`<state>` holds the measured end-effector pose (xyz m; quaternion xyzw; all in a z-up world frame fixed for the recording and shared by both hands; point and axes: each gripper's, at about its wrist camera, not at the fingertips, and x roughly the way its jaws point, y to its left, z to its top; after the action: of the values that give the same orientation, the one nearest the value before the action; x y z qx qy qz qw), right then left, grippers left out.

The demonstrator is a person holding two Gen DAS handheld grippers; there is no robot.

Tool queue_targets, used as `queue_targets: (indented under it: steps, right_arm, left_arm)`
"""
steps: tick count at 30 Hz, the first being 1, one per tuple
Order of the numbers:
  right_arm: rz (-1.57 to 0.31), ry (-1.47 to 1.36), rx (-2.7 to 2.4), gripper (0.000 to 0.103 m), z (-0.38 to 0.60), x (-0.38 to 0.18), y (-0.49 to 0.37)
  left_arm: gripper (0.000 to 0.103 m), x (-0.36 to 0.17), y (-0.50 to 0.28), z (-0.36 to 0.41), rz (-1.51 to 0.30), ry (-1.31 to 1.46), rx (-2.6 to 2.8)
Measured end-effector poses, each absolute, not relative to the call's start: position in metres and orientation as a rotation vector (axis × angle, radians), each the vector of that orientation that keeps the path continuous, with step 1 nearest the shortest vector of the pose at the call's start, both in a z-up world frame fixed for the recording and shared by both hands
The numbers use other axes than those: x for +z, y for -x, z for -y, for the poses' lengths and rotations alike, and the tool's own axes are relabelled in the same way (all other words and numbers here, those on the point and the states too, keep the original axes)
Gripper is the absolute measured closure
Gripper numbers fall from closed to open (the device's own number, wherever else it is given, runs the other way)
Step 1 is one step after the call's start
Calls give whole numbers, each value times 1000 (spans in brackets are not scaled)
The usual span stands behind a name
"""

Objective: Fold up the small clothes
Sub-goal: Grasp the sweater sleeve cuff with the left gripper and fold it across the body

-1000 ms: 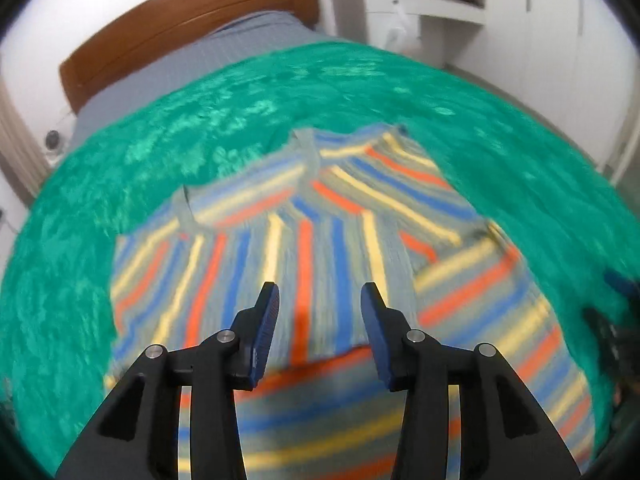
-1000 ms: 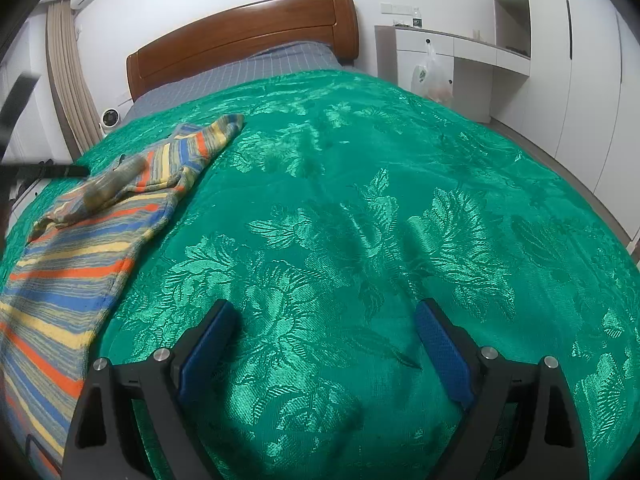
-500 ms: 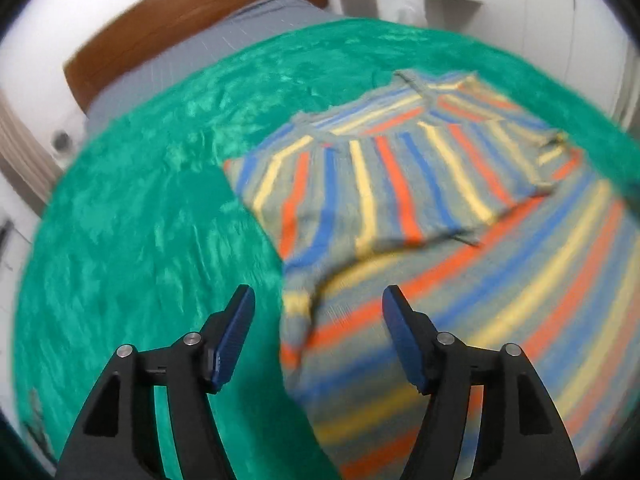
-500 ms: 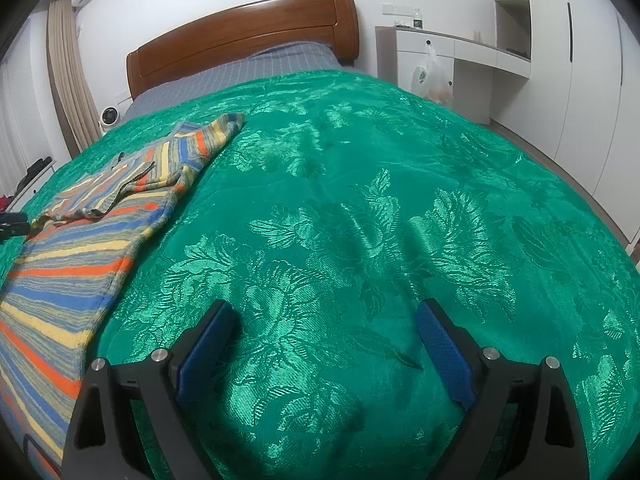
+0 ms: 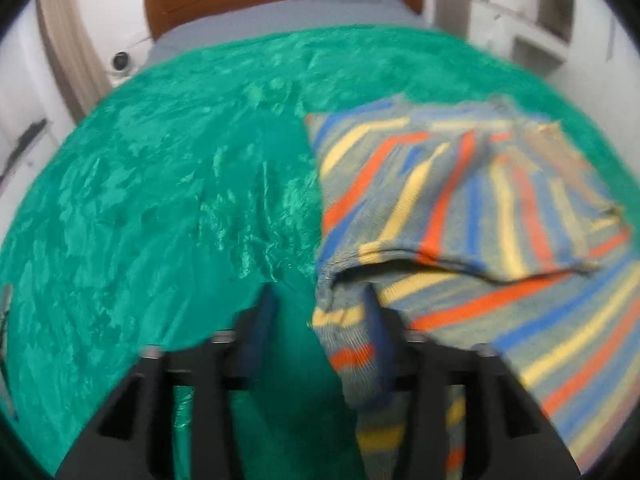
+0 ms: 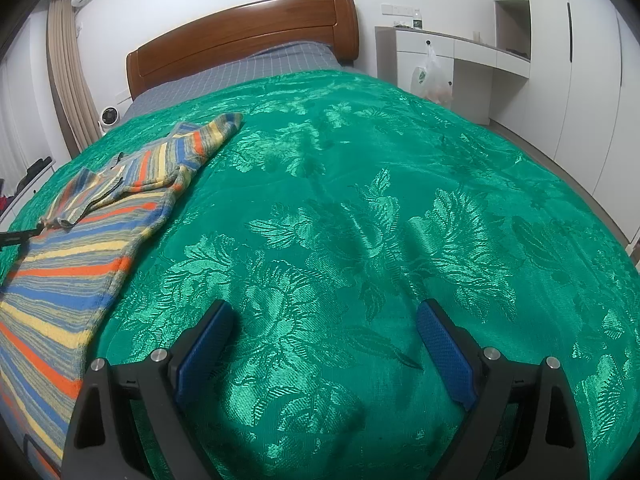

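Straddling the sweater [image 5: 460, 208] edge to start a fold, the left gripper [image 5: 320, 316] had just been closing, not yet pinching; the right gripper [image 6: 324, 344] idled spread above the bedspread [image 6: 360, 200].

Green floral bedspread [image 6: 360, 200]; striped garment [image 5: 460, 200] (grey, orange, yellow, blue).
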<state>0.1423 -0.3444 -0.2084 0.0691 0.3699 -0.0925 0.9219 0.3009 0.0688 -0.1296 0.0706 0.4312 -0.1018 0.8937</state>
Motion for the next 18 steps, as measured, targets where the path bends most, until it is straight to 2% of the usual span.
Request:
queue_targets:
  steps: [5, 8, 11, 12, 13, 14, 18]
  right_arm:
    - [-759, -140, -191, 10, 345, -209, -142]
    - [-760, -137, -193, 10, 346, -209, -143]
    - [-761, -135, -194, 10, 346, -209, -144]
    - [-761, -134, -195, 10, 346, -209, -143]
    - [-761, -133, -194, 10, 346, -210, -143]
    - [-761, -133, -194, 10, 346, -210, -143]
    - [-760, -134, -194, 10, 345, -210, -143]
  left_arm:
    - [40, -84, -343, -102, -851, 66, -273]
    - [43, -89, -391, -84, -943, 51, -324]
    - [43, -118, -428, -55, -1061, -17, -322]
    - [48, -131, -439, -49, -1108, -12, -321]
    - [82, -141, -444, -45, -1138, 5, -325]
    - [95, -149, -447, -44, -1154, 24, -325]
    - [98, -139, -436, -70, -1005, 110, -171]
